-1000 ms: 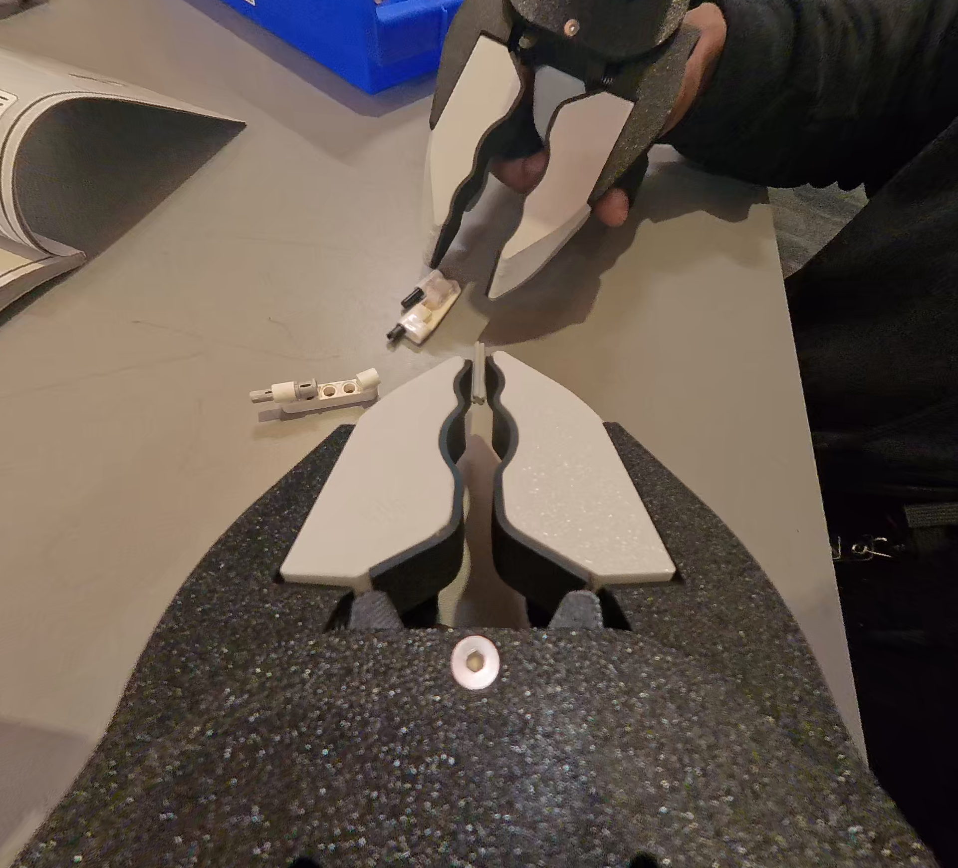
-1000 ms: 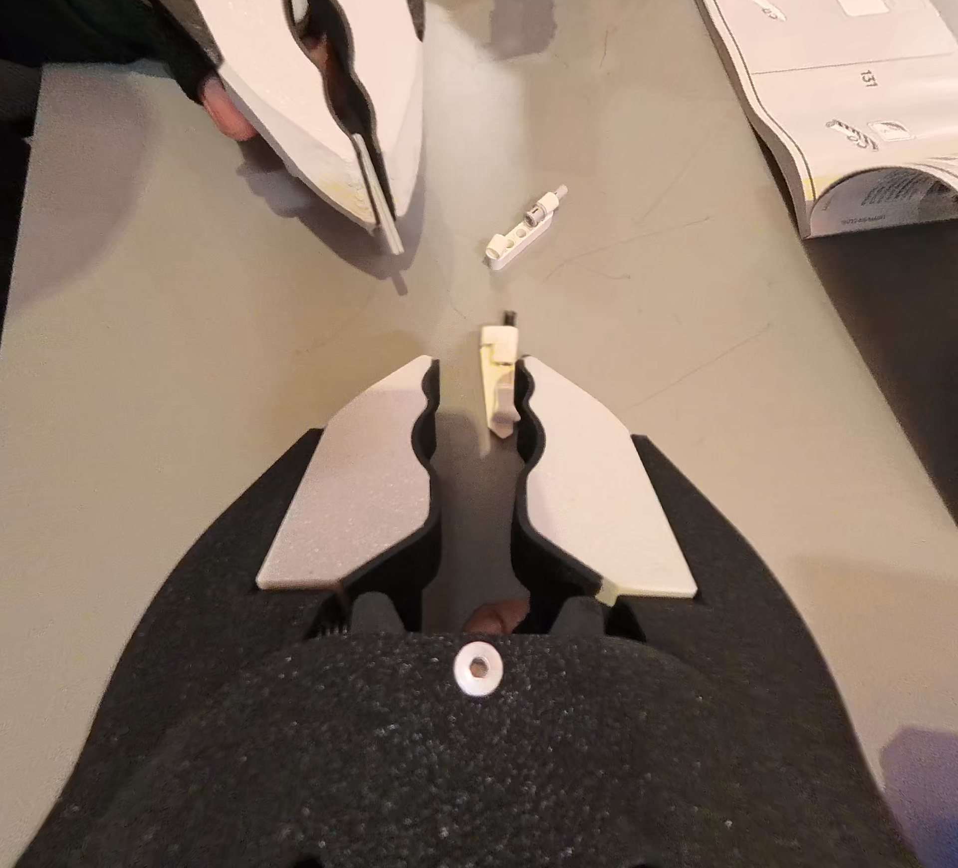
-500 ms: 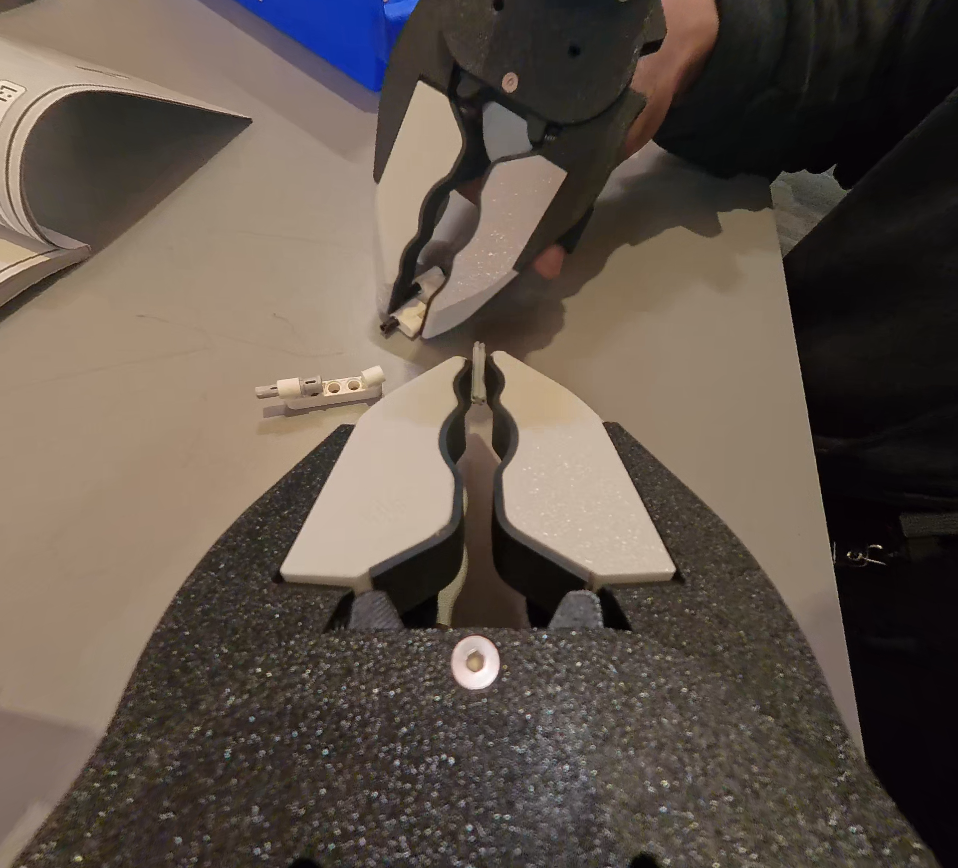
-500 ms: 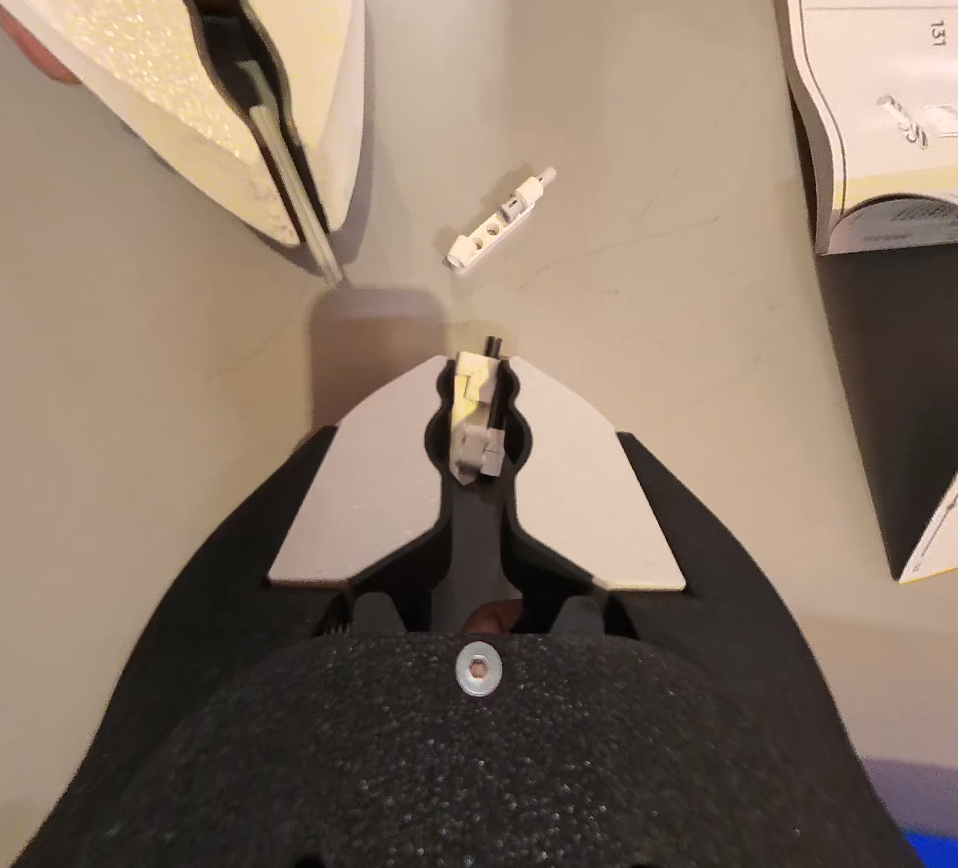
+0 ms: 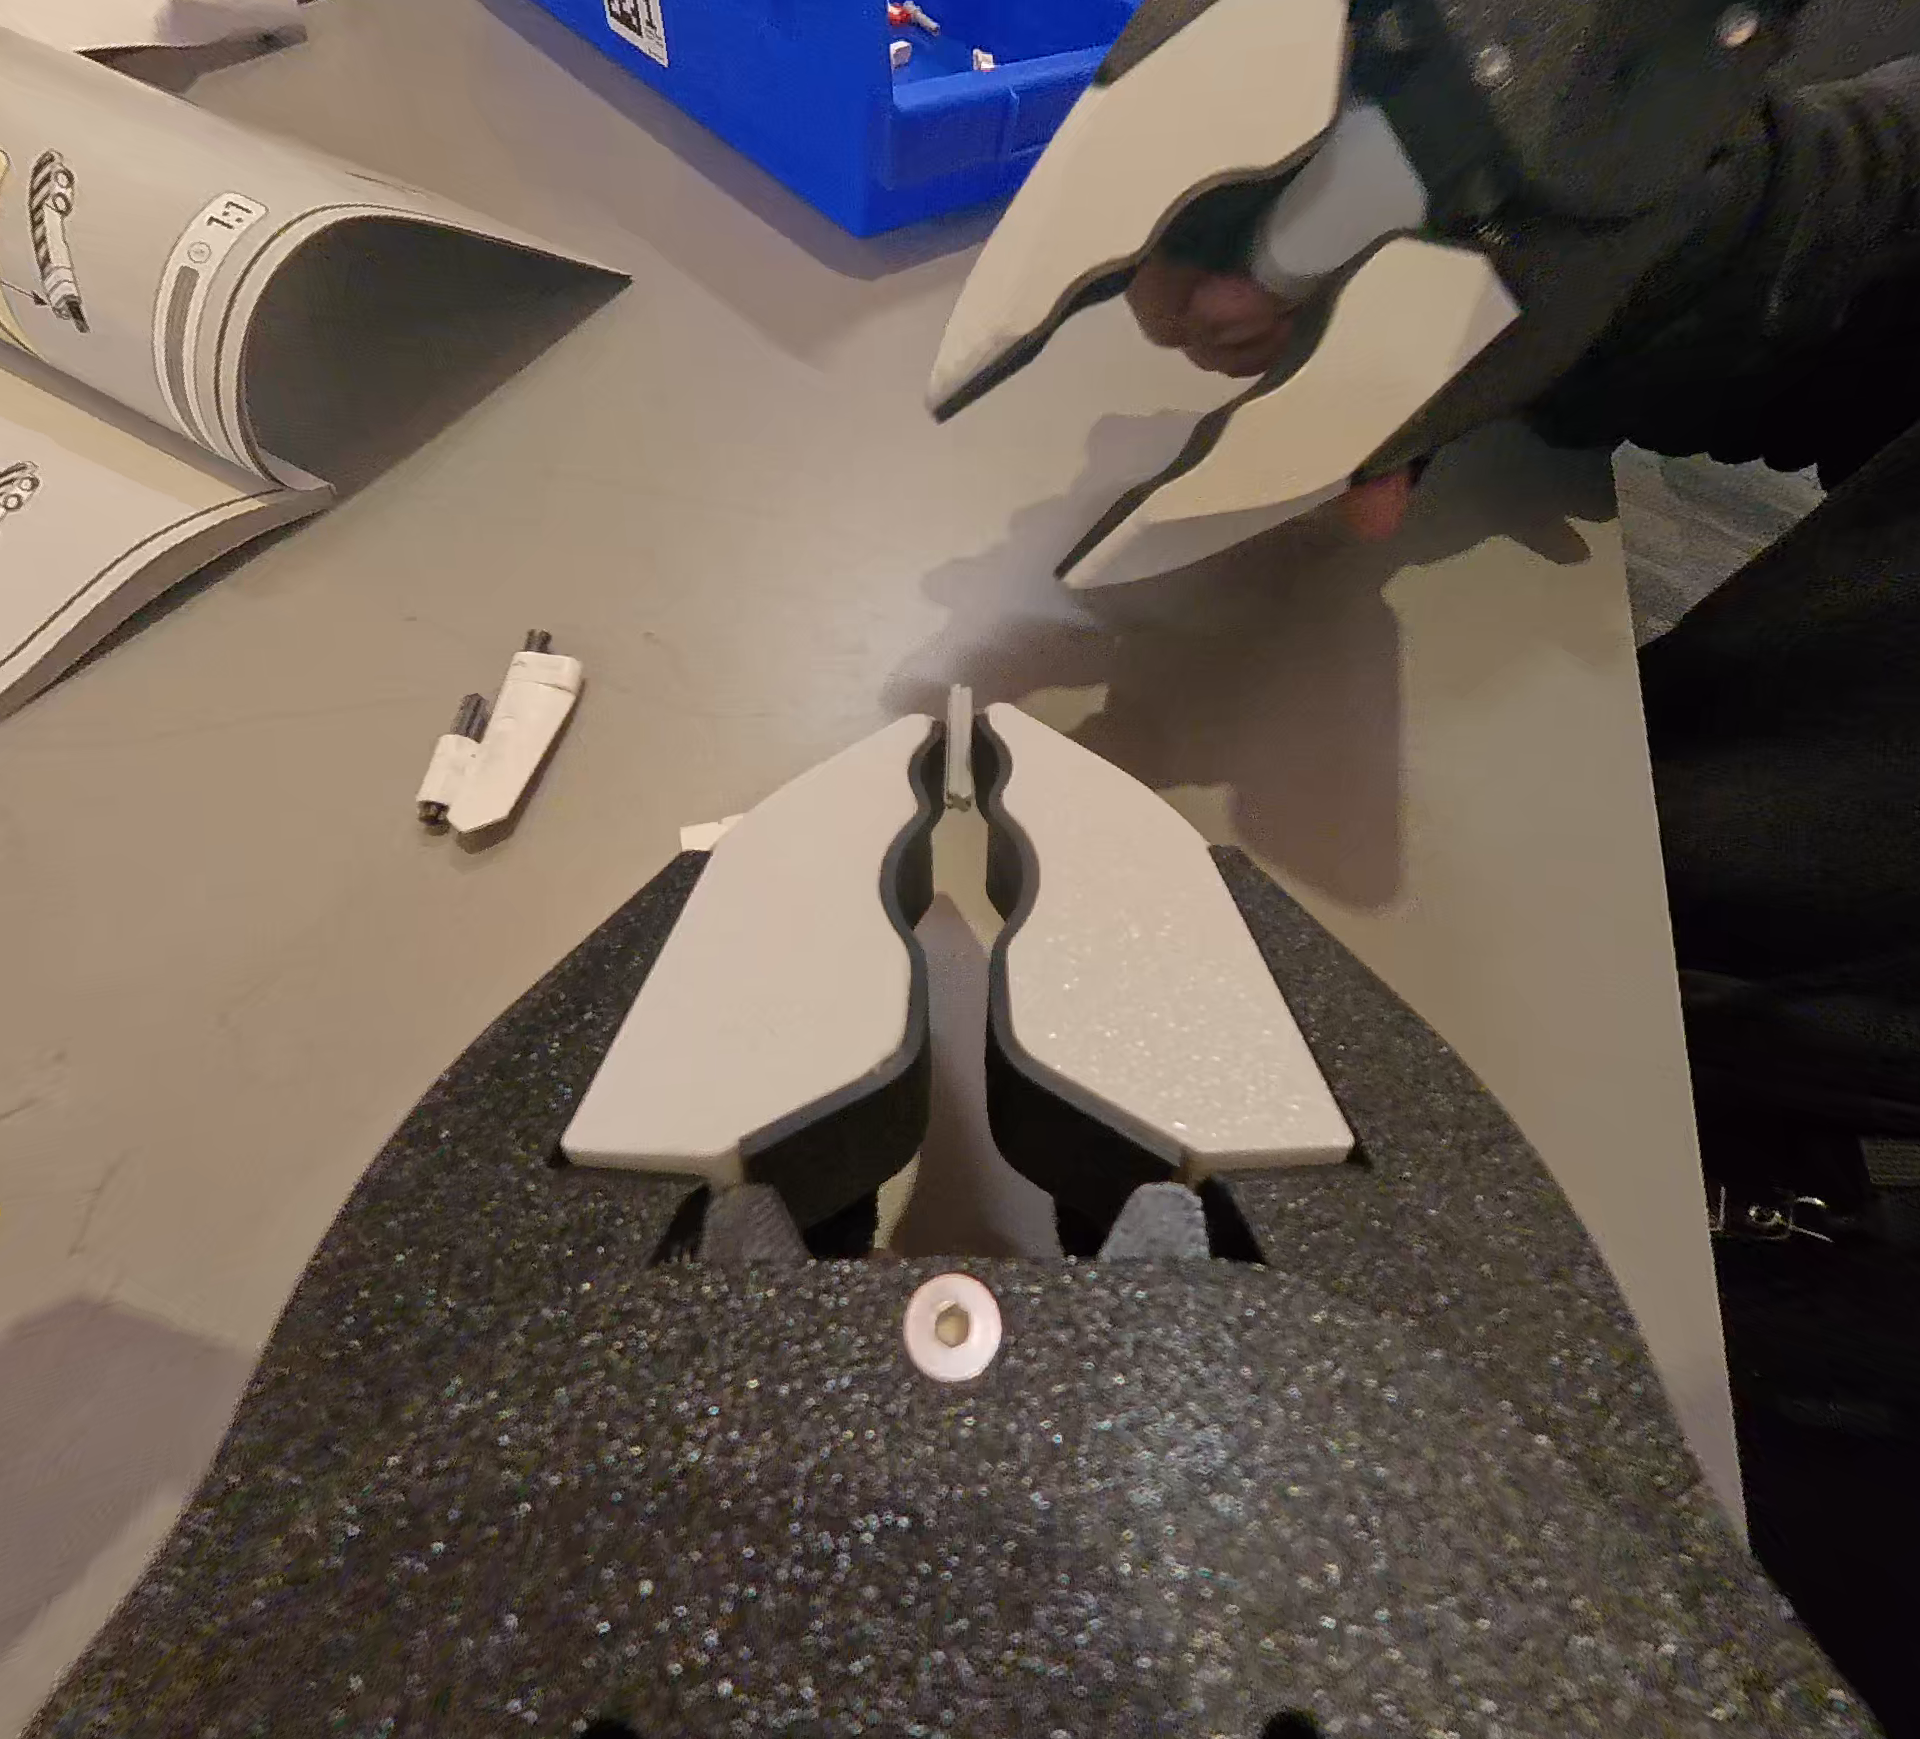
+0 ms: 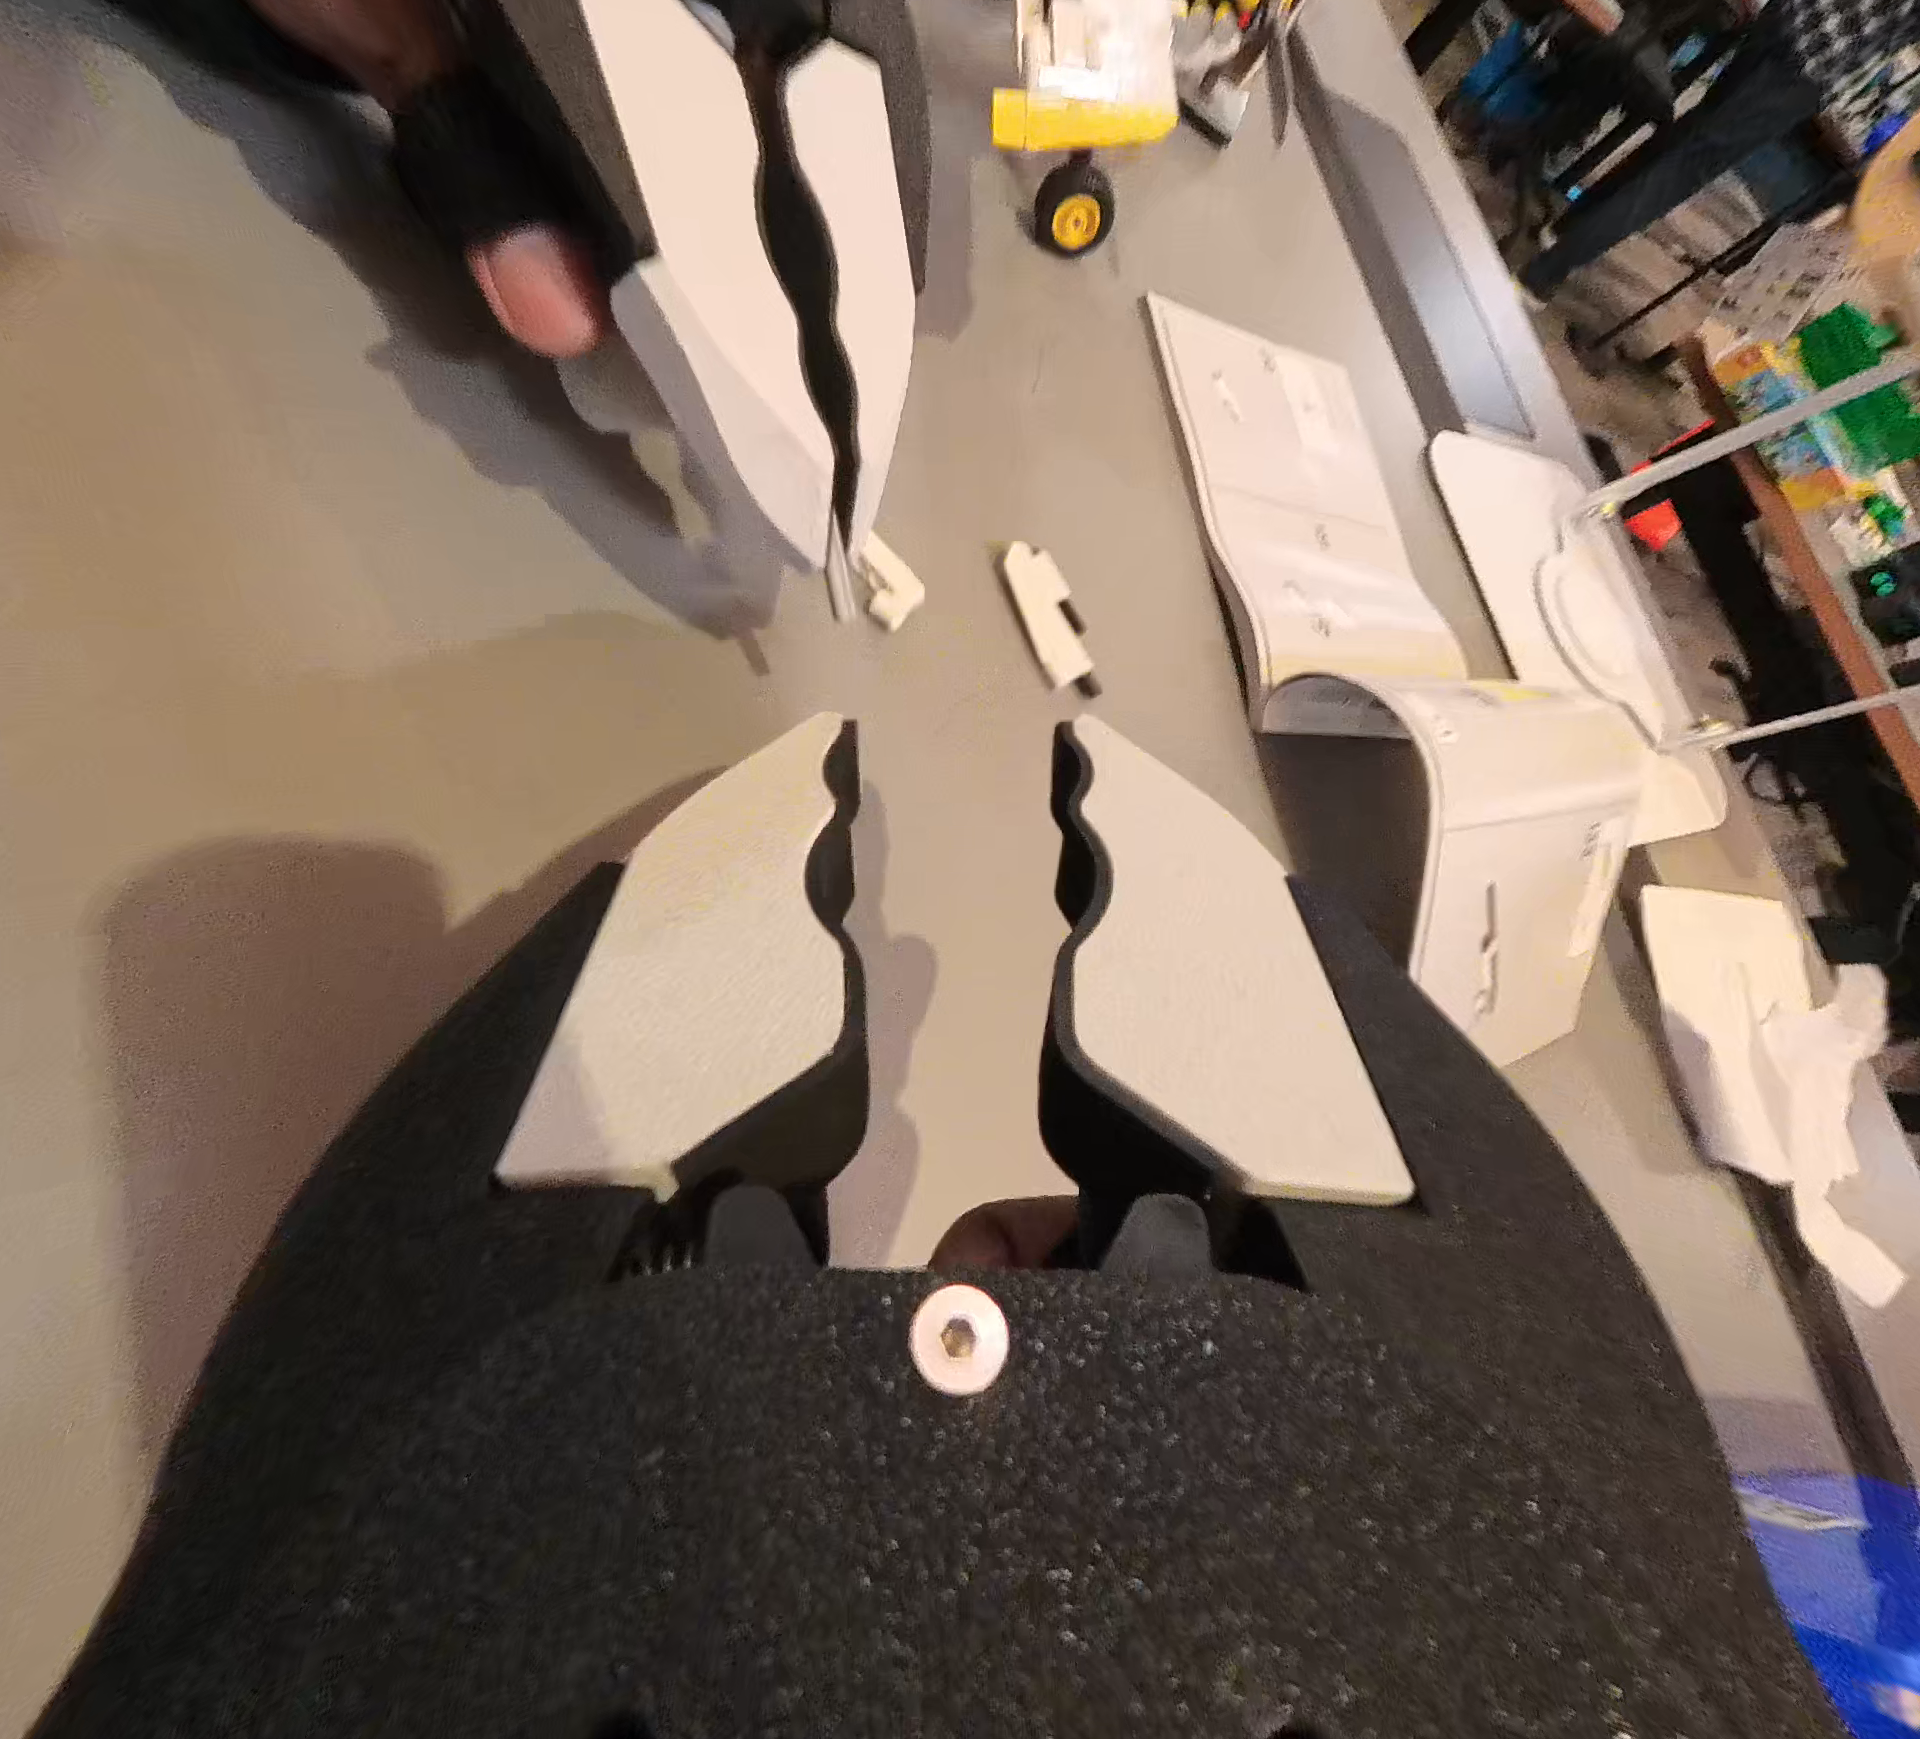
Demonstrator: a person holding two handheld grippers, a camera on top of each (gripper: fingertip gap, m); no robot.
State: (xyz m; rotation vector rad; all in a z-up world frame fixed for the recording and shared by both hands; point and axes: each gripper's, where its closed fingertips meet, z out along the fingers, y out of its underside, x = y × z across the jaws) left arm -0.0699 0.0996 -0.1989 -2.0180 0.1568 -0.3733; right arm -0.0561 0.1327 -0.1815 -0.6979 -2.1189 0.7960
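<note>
the left gripper (image 5: 958, 733) pinches a thin grey rod (image 5: 958, 754); the right gripper (image 6: 954, 733) hangs open and empty near a white piece (image 6: 1044, 614), which it would need to straddle squarely.

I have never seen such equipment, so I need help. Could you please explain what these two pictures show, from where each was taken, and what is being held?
A person holds two hand-operated grippers, each carrying a camera looking along its fingers. The left gripper is closed on a thin grey rod. The right gripper is open and holds nothing. Each also appears in the other's view. On the grey table lie a white toy part with black pins, another small white part, an open instruction booklet and a blue bin. Farther away stands a yellow and white toy model.
</note>
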